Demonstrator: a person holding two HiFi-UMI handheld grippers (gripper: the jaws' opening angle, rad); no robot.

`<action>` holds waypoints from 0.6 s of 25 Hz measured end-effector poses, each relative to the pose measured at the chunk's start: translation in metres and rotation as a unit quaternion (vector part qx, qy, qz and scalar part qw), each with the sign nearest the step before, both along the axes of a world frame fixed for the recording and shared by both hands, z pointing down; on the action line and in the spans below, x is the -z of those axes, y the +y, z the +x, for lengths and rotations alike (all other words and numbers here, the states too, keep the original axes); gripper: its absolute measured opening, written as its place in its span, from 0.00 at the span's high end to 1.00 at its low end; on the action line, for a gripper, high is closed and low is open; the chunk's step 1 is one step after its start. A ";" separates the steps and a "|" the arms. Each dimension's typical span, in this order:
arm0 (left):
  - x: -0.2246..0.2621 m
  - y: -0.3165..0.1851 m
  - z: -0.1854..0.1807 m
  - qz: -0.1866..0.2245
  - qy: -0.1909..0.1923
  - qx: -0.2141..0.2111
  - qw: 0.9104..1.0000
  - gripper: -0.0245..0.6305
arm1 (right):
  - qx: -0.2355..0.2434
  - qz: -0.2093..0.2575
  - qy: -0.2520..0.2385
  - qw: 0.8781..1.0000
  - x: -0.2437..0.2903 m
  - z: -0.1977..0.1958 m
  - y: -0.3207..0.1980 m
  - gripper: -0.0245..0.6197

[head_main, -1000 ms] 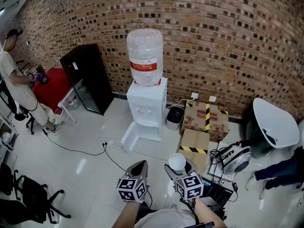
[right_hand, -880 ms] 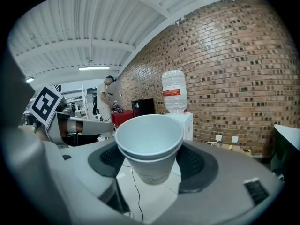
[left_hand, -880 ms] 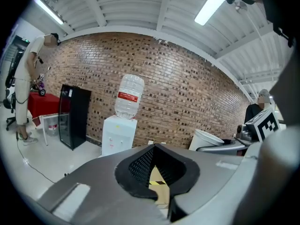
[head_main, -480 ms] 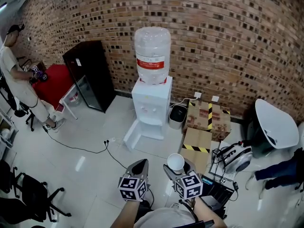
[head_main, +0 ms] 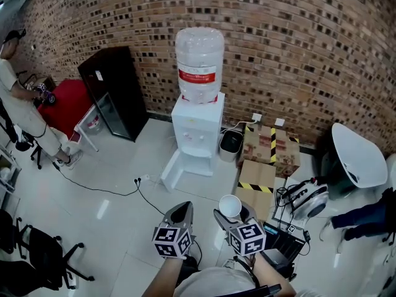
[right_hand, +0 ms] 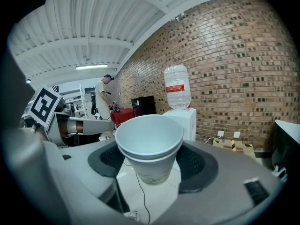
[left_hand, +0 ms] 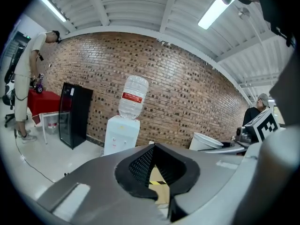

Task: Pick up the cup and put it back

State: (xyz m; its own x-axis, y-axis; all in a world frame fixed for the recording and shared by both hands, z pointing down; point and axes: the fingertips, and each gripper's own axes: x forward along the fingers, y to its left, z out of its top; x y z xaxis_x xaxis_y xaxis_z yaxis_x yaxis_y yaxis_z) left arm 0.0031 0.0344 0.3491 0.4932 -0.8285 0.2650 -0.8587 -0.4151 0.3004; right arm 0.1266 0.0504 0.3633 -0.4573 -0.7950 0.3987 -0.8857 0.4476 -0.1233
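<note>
A white paper cup (head_main: 230, 206) stands upright between the jaws of my right gripper (head_main: 232, 215), which is shut on it. In the right gripper view the cup (right_hand: 149, 146) fills the middle, looking like two cups nested, with a dark pad pressed on each side of it. My left gripper (head_main: 180, 213) hangs beside it on the left, its jaws drawn to one point with nothing in them. The left gripper view shows its pads (left_hand: 140, 165) meeting at the tips. Ahead stands a white water dispenser (head_main: 197, 135) with a large bottle on top.
A black cabinet (head_main: 114, 94) and a red table (head_main: 62, 111) stand left of the dispenser, with a person (head_main: 15, 98) beside them. Cardboard boxes (head_main: 269, 150), a white shell chair (head_main: 359, 159) and gear lie on the right. A cable (head_main: 105, 193) crosses the white floor.
The dispenser has shifted right and sits more centred ahead of both grippers. The cup stays gripped in the right gripper, and the left stays shut.
</note>
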 end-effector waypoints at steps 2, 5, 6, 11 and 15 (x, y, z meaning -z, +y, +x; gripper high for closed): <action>-0.002 -0.002 -0.002 -0.003 0.003 -0.001 1.000 0.96 | -0.002 -0.003 0.000 1.000 -0.002 -0.001 -0.001 0.43; -0.006 -0.006 -0.006 -0.009 0.004 -0.002 1.000 0.96 | -0.006 -0.007 0.000 1.000 -0.005 -0.005 -0.005 0.43; -0.007 -0.007 -0.008 -0.012 0.004 -0.003 1.000 0.96 | -0.006 -0.009 0.000 1.000 -0.006 -0.007 -0.006 0.43; -0.014 -0.008 -0.020 -0.024 0.005 -0.006 1.000 0.96 | -0.009 -0.017 0.001 1.000 -0.009 -0.019 -0.003 0.43; -0.013 -0.014 -0.022 -0.025 0.006 -0.012 1.000 0.96 | -0.016 -0.019 0.002 1.000 -0.010 -0.020 -0.006 0.43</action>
State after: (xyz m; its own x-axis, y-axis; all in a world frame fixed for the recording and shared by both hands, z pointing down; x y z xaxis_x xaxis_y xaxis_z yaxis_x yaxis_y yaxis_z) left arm -0.0192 0.0204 0.3616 0.5153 -0.8026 0.3005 -0.8456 -0.4190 0.3309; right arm 0.1070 0.0444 0.3731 -0.4301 -0.7939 0.4299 -0.9001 0.4137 -0.1367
